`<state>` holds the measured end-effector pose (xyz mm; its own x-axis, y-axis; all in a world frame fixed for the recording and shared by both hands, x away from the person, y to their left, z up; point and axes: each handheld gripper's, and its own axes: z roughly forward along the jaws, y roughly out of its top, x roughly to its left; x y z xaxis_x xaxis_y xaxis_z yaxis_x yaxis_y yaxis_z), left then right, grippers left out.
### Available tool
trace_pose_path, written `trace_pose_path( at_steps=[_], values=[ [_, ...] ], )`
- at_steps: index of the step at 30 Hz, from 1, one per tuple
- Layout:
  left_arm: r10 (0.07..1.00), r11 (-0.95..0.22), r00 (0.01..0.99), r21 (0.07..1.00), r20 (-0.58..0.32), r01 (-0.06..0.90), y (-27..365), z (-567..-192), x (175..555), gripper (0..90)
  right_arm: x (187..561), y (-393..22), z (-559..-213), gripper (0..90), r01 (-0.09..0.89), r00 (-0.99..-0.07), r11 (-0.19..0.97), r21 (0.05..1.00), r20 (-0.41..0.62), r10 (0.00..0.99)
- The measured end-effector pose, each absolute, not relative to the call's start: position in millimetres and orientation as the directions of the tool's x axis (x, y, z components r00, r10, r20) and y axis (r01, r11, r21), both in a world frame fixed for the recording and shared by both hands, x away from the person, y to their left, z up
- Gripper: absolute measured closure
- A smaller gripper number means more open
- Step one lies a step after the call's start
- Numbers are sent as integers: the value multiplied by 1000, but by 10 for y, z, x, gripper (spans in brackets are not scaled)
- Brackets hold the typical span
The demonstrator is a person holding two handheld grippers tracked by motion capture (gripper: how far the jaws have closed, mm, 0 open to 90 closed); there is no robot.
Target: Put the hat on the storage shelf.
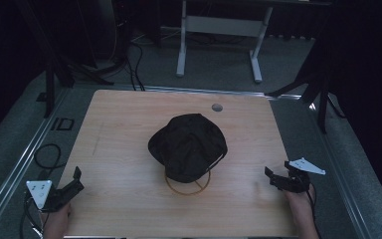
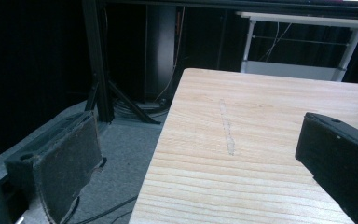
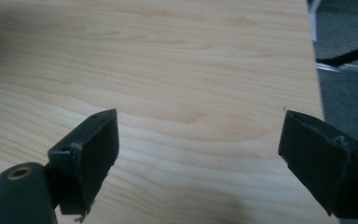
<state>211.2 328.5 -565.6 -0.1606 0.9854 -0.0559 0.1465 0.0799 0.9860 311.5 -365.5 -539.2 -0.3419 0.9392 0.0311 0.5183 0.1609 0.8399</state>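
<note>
Left gripper (image 1: 74, 180): held at the near left corner of the table (image 1: 119, 124), jaws spread wide, nothing between them. In the left gripper view, one jaw hangs past the table's left edge over grey floor (image 2: 121, 154); the other is over the wood. A pale streak (image 2: 227, 130) marks the tabletop ahead.

Right gripper (image 1: 273, 178): held at the near right edge, jaws wide apart and empty, above bare wood in the right gripper view.

Black hat (image 1: 187, 144): lies at the table centre, well apart from both grippers. A thin tan ring (image 1: 188, 188) shows just beside its near edge, partly under it.

Grey disc (image 1: 217, 107): near the far edge. Beyond, a white desk frame (image 1: 219, 30) stands on the floor.
</note>
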Motion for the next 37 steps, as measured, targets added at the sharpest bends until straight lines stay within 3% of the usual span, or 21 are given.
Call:
trace_pose_path(
  at_steps=[16,23,37],
  values=[
    [985,81,-160,986,-58,145,3286,-5656,2110,5,2955,-3936,-5500,121,505,-129,37,862,33,991],
    [985,82,-160,986,-59,145,3288,-5656,2109,5,2899,-3997,-5517,121,495,-65,64,866,-37,997],
    [985,82,-161,986,-59,144,3291,-5656,2107,5,2886,-4010,-5549,122,493,-20,58,868,-56,998]
  ],
)
